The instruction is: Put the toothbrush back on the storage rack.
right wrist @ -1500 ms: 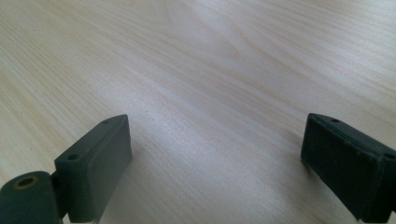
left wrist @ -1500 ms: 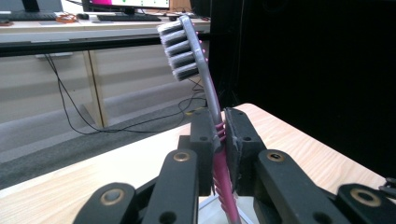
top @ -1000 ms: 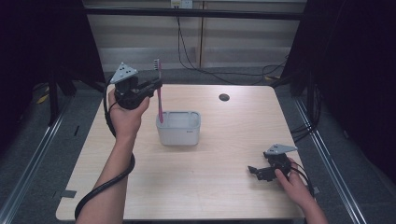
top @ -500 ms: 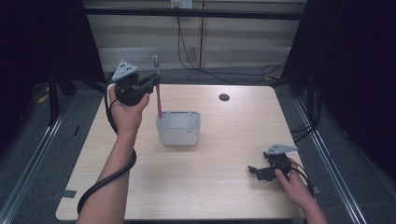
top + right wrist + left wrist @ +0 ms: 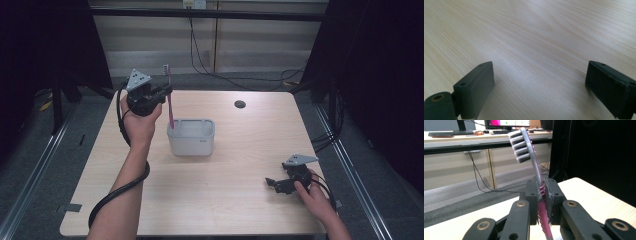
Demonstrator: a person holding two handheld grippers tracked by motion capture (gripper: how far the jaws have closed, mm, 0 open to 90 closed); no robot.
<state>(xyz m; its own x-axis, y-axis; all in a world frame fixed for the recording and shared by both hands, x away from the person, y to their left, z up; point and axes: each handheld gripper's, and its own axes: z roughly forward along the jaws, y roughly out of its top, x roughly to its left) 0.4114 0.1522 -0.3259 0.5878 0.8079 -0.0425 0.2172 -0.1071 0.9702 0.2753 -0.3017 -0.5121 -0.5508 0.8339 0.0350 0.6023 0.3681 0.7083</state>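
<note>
Pale matt wood-grain table (image 5: 235, 165), translucent frosted plastic tub (image 5: 191, 137), glossy pink-and-grey plastic toothbrush (image 5: 534, 162), matt black claw pads (image 5: 477, 85).

Upright pink toothbrush (image 5: 170, 102), bristles topmost

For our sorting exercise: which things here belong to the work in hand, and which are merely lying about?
In use:
left tool, shut on the toothbrush
white bin

Lying about:
right tool, open, low over the table
dark round spot
floor cables

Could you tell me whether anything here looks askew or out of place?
Nothing stands out. The left gripper holds the pink toothbrush nearly upright over the white container, and the right gripper rests open on the table.
</note>
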